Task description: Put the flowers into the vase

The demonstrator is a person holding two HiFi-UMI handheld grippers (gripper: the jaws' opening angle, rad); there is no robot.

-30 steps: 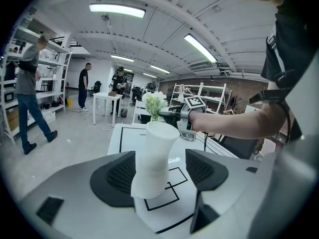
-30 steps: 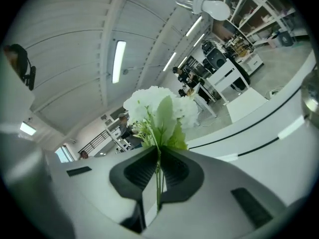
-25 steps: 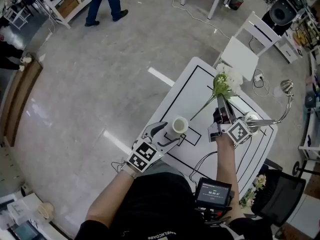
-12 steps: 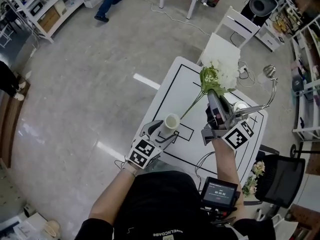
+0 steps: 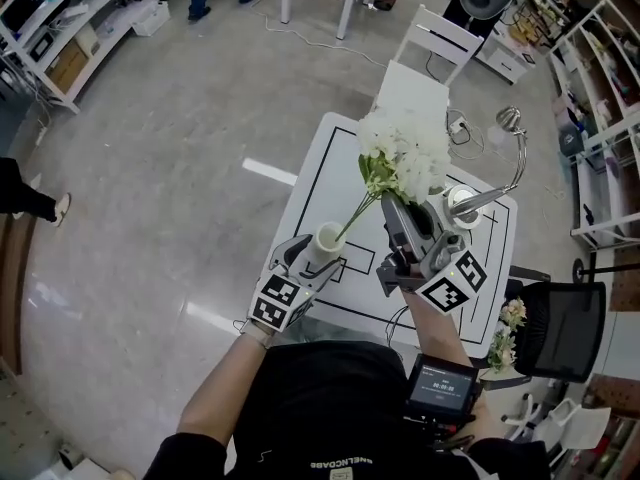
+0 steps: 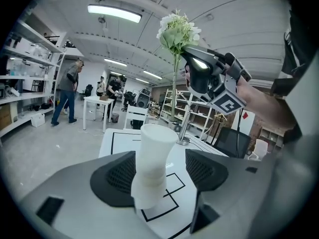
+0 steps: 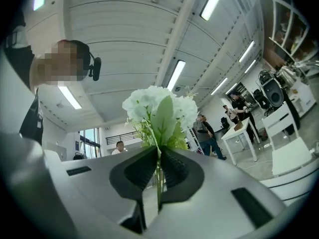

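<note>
Right hand-held gripper (image 5: 392, 208) (image 7: 159, 151): jaws are being kept pressed together on the thin green stem of the flowers (image 5: 405, 153) (image 7: 159, 108) (image 6: 178, 31). The white blooms are being carried just past the jaw tips, up and to the right of the vase (image 5: 328, 238) (image 6: 153, 158). The stem is being held slanting down from the jaws toward the vase mouth. Its lower end is being seen at the rim in the head view; whether it is inside the mouth cannot be told.

Left hand-held gripper (image 5: 312, 260) (image 6: 159, 171): jaws are being held spread around the lower half of the vase. One pad is being shown against the vase wall, while a gap is being shown at the other pad.

The white vase is being kept upright on the bench (image 5: 330, 158), on a black-outlined square, near the edge closest to the person.

A desk lamp (image 5: 470, 200) is being seen to the right of the vase, past the right hand-held gripper. A white chair (image 5: 425, 68) is being seen beyond the vase, at the far end of the bench.
</note>
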